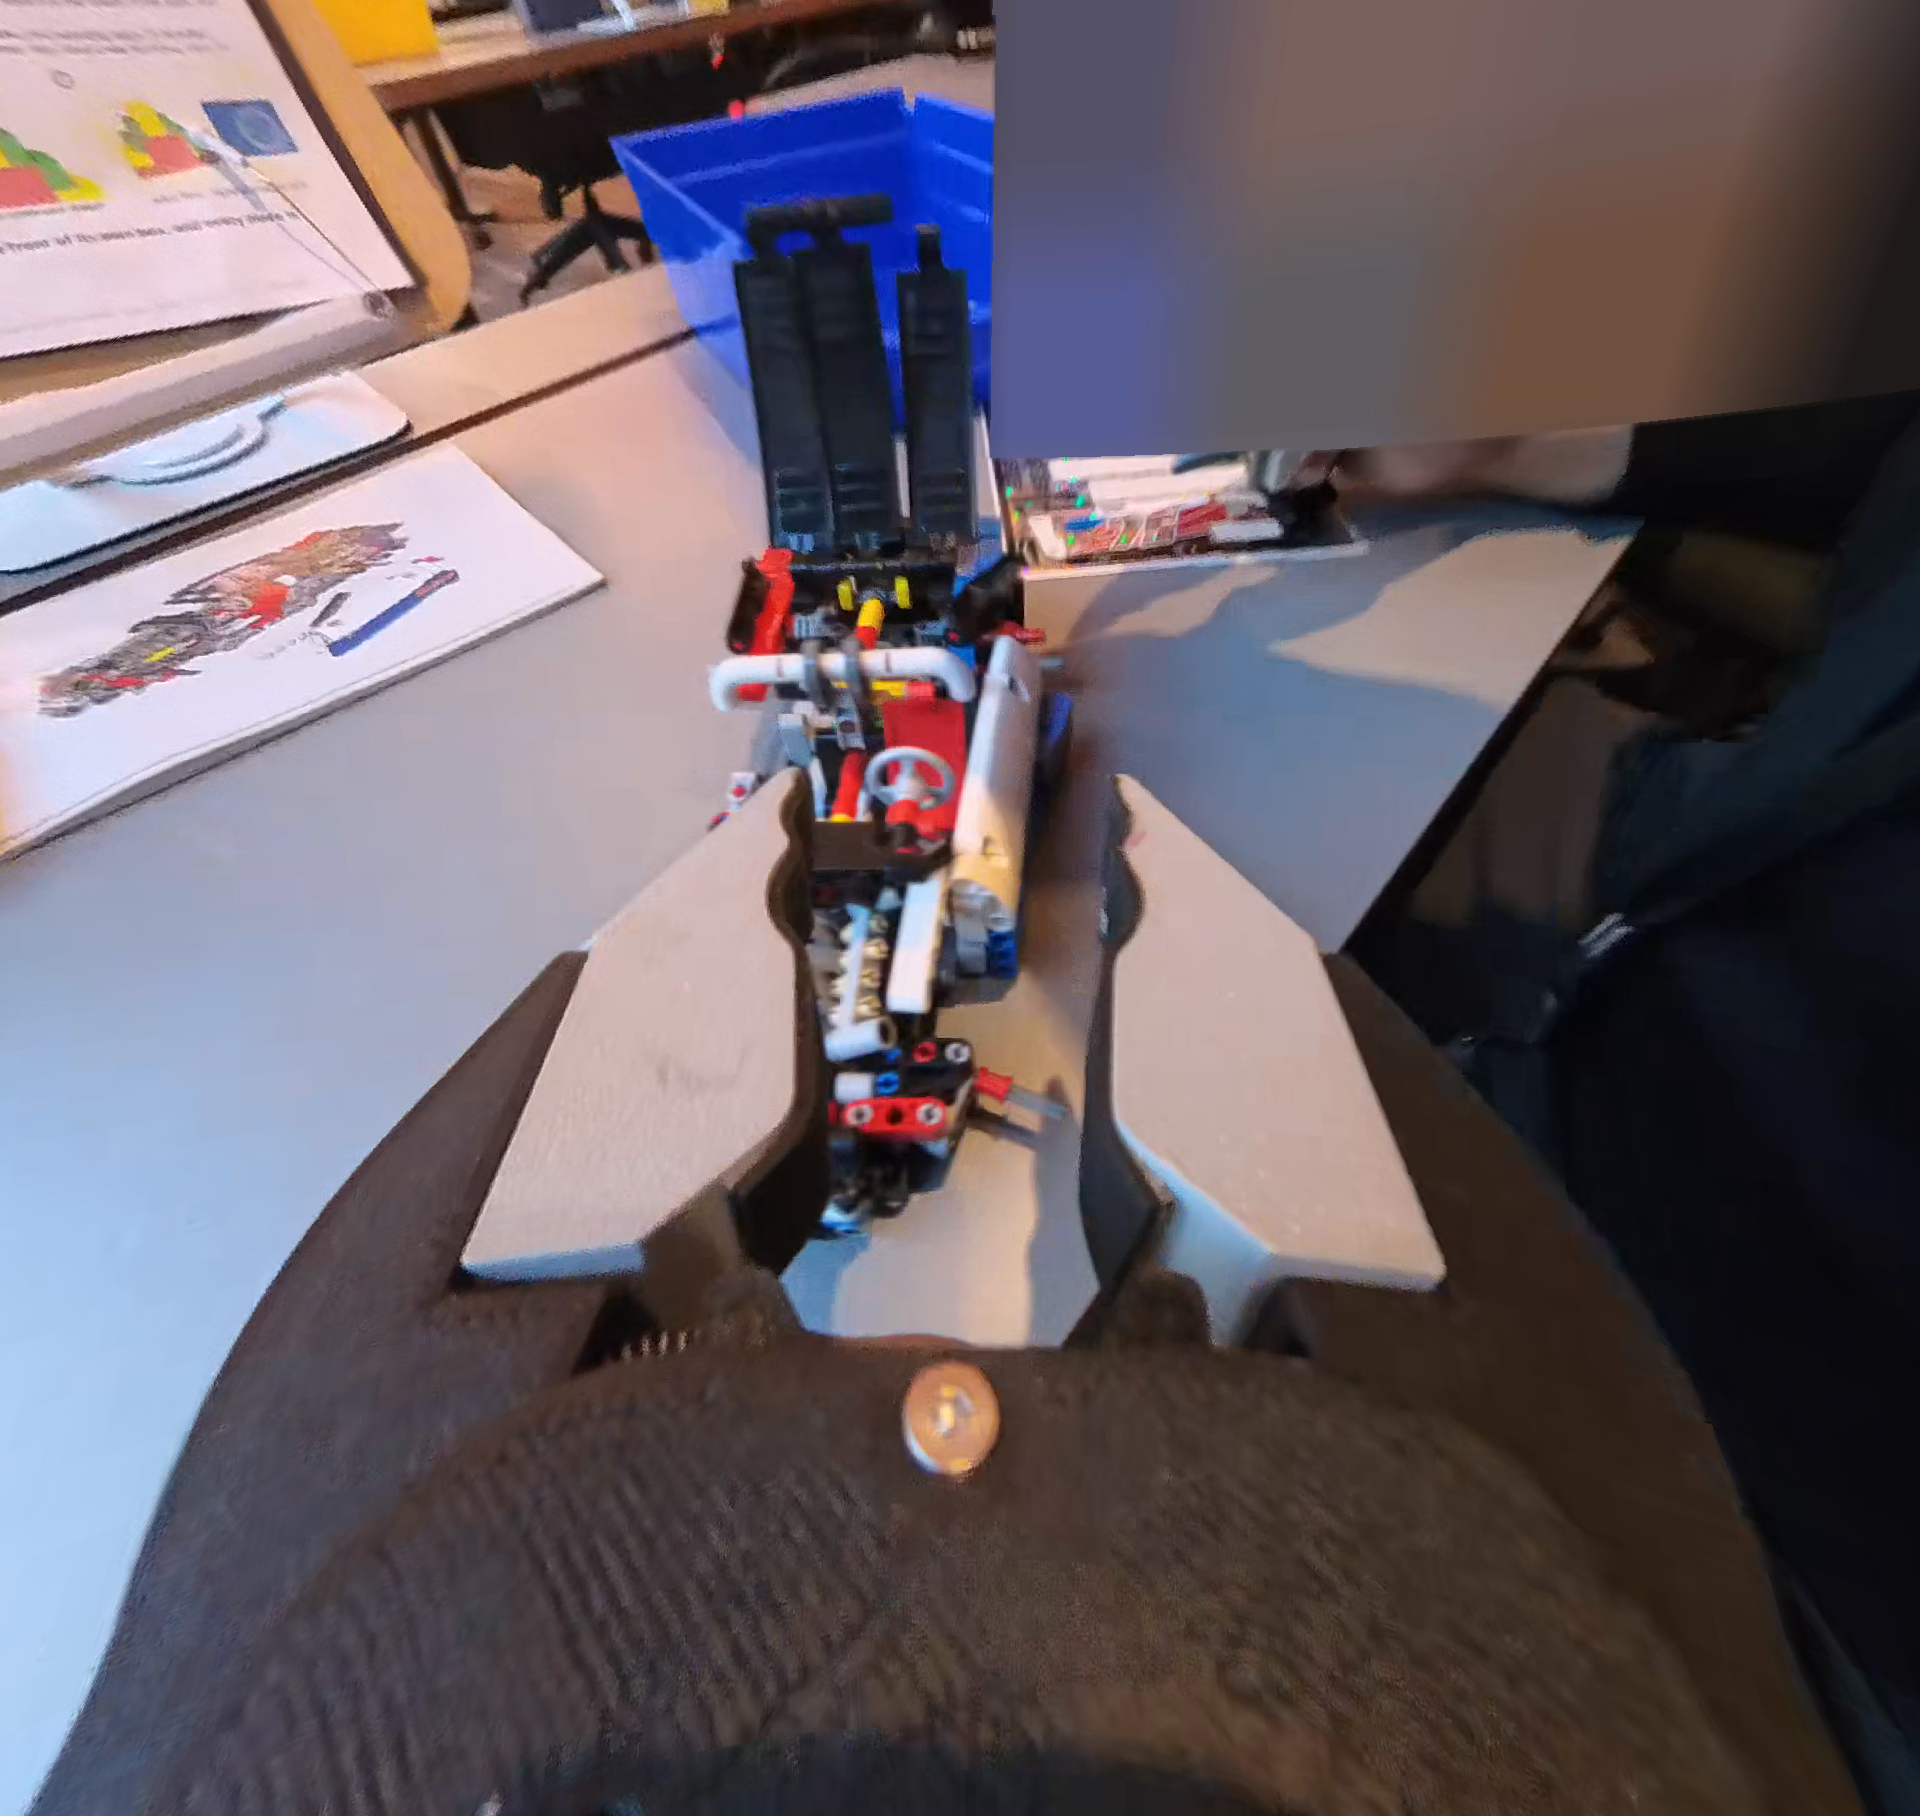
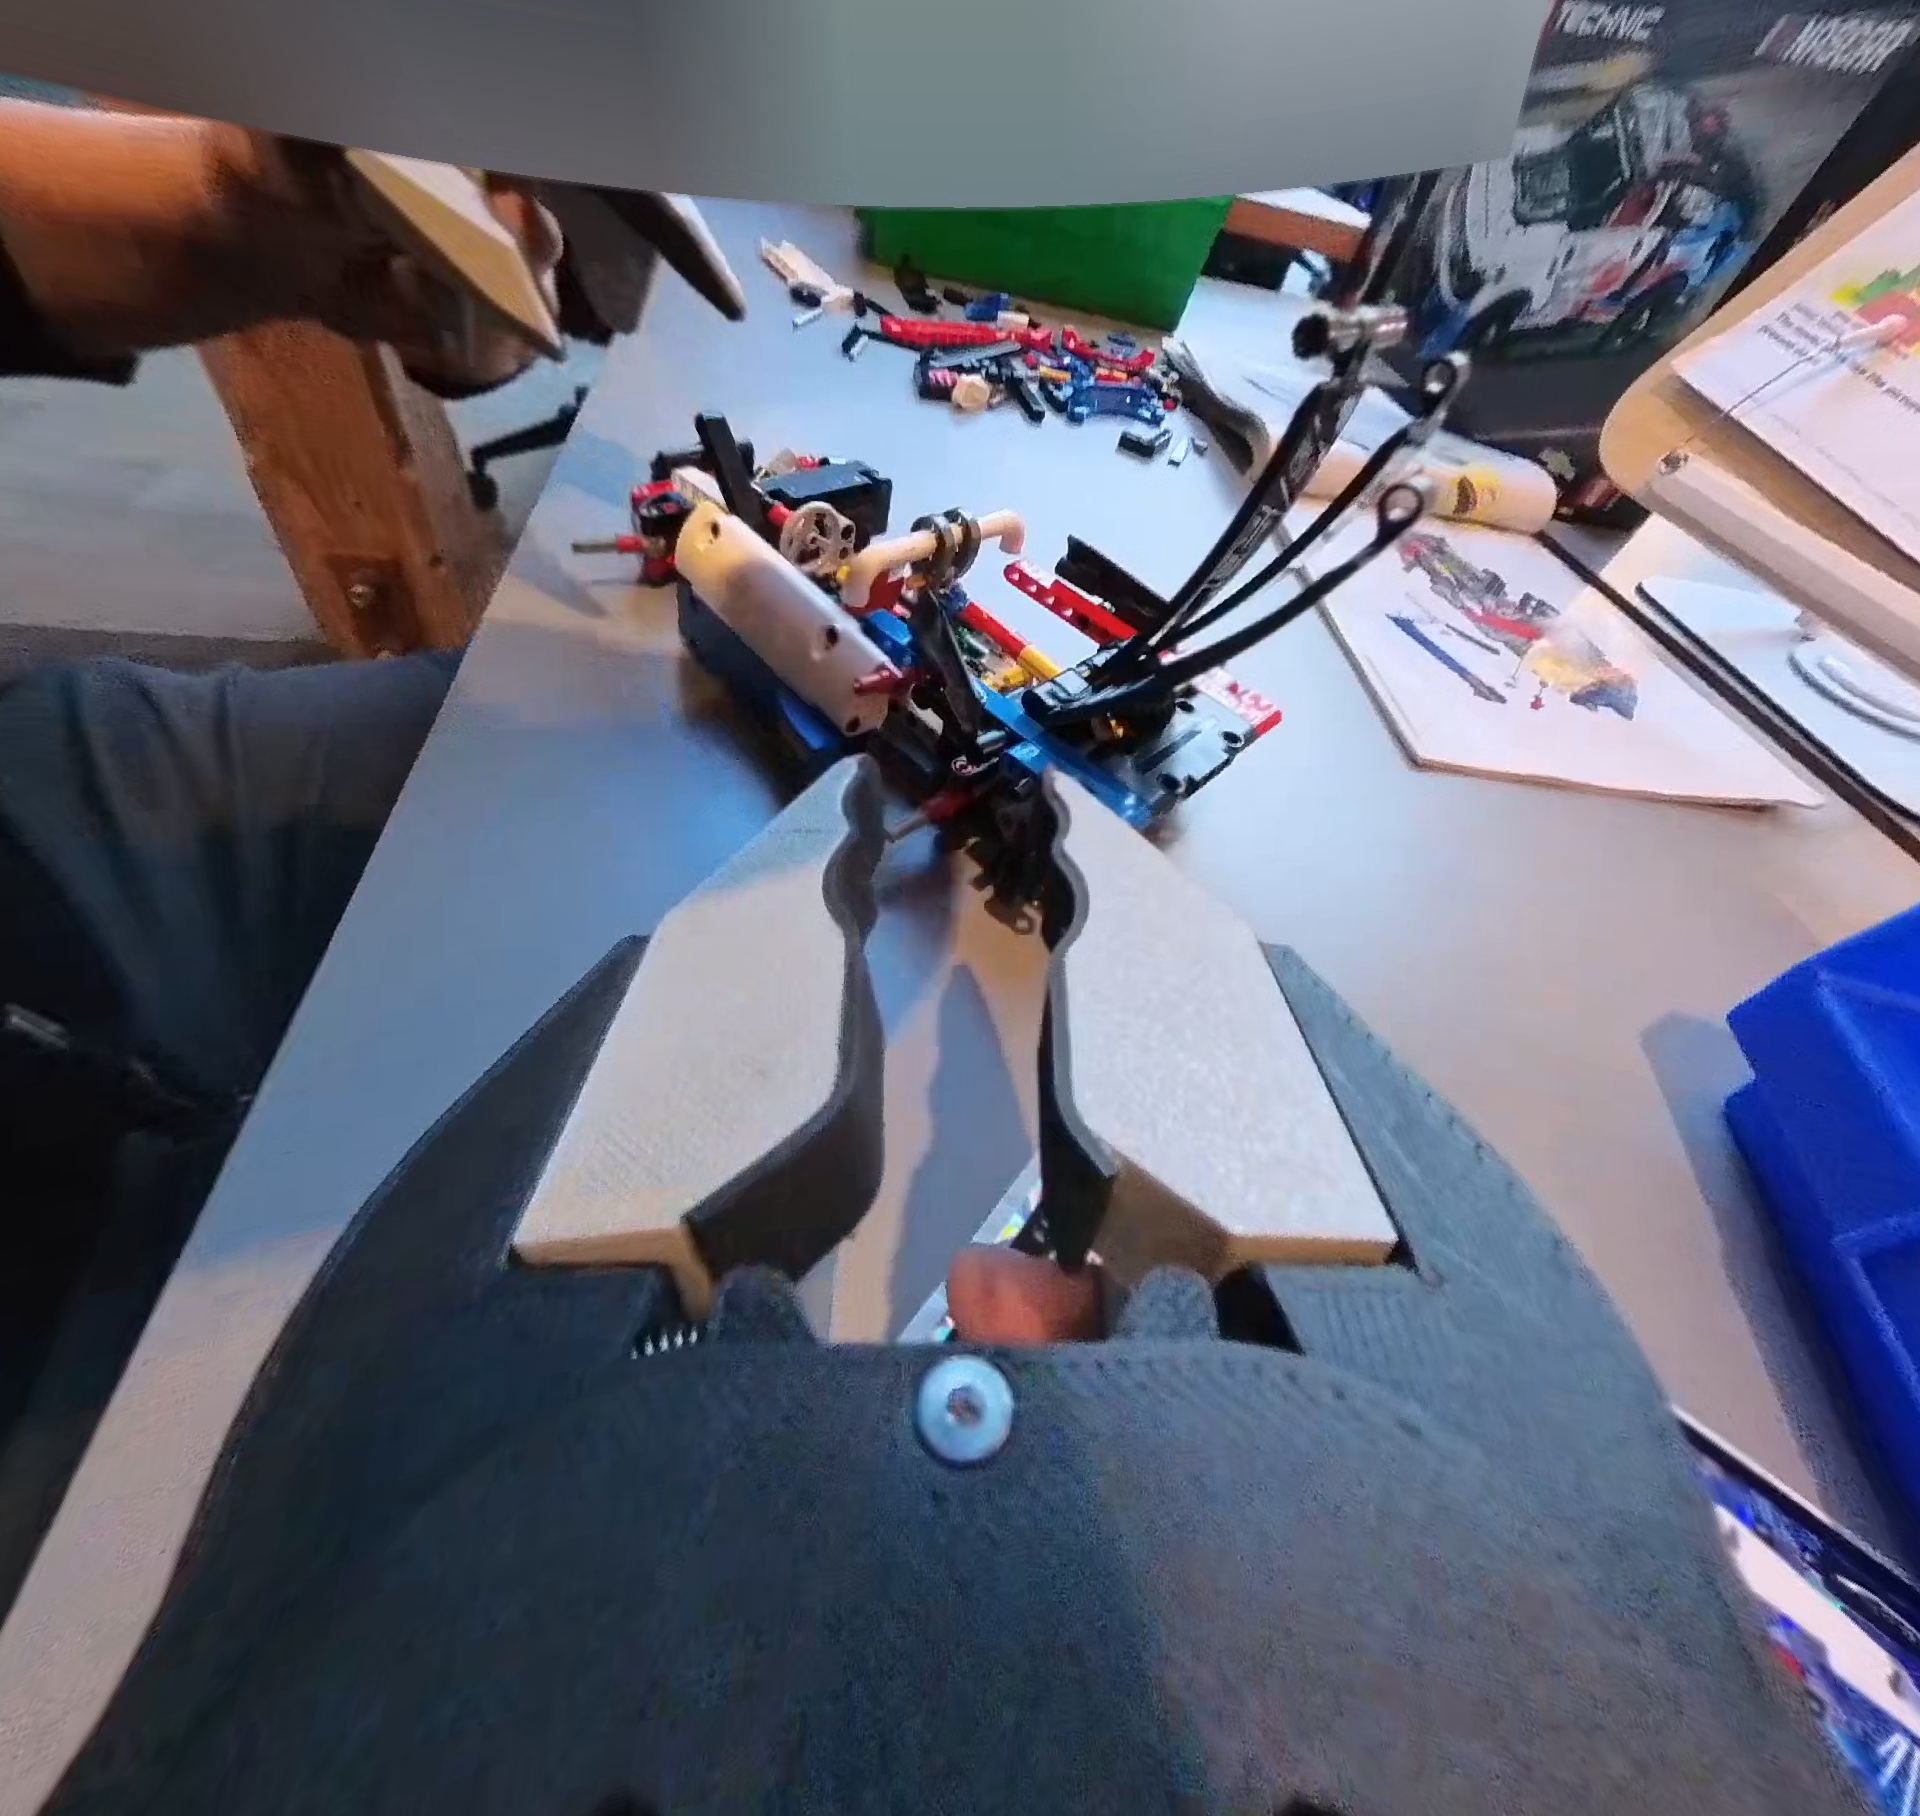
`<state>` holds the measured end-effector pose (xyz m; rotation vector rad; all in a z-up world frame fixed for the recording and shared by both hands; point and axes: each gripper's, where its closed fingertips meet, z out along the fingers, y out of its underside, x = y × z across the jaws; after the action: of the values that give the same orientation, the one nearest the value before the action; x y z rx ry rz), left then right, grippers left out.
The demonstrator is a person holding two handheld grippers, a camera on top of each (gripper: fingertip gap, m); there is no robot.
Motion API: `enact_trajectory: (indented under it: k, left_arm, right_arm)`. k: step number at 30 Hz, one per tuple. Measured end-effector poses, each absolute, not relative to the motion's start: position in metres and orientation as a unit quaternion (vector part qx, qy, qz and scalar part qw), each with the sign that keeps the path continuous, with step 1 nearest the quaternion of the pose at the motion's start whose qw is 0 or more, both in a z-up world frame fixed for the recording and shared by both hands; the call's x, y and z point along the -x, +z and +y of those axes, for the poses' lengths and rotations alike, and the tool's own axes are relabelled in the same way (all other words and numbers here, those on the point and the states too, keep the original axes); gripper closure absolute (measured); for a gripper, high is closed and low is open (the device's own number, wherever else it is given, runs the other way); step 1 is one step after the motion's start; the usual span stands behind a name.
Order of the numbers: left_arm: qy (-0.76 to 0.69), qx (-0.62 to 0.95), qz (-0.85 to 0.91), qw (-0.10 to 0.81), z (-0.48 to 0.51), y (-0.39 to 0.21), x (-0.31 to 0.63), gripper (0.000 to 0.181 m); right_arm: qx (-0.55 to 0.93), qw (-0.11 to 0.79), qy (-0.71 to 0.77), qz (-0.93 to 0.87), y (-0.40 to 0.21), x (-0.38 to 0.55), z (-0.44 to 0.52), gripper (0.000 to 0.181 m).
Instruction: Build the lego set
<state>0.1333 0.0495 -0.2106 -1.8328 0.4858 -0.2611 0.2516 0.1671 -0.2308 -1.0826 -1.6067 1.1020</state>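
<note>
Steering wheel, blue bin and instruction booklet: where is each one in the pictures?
Steering wheel (image 1: 910,777): left wrist view, on its hub.
Blue bin (image 1: 769,177): left wrist view, on its front wall.
Instruction booklet (image 2: 1496,665): right wrist view, on its open page.

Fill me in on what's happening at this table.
A person is building a lego car with two handheld grippers. The half-built car lies on the grey table. The left gripper has its jaws open around the car's front end, not clamped. The right gripper is at the other end, jaws narrowly apart around black parts there; a firm grip cannot be confirmed. Loose pieces and a manual lie nearby.
</note>
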Motion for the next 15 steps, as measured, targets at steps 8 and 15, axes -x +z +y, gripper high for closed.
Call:
enact_trajectory:
  k: [8,15]
  left_arm:
    - [-0.225,0.749,0.189,0.594,0.085,-0.196,-0.074,0.123]
    - [-0.227,0.765,0.211,0.565,0.101,-0.217,-0.068,0.122]
  right_arm:
    - [0.435,0.471,0.489,-0.591,-0.212,-0.253,0.189,0.15]
    - [0.434,0.496,0.45,-0.603,-0.216,-0.245,0.196,0.148]
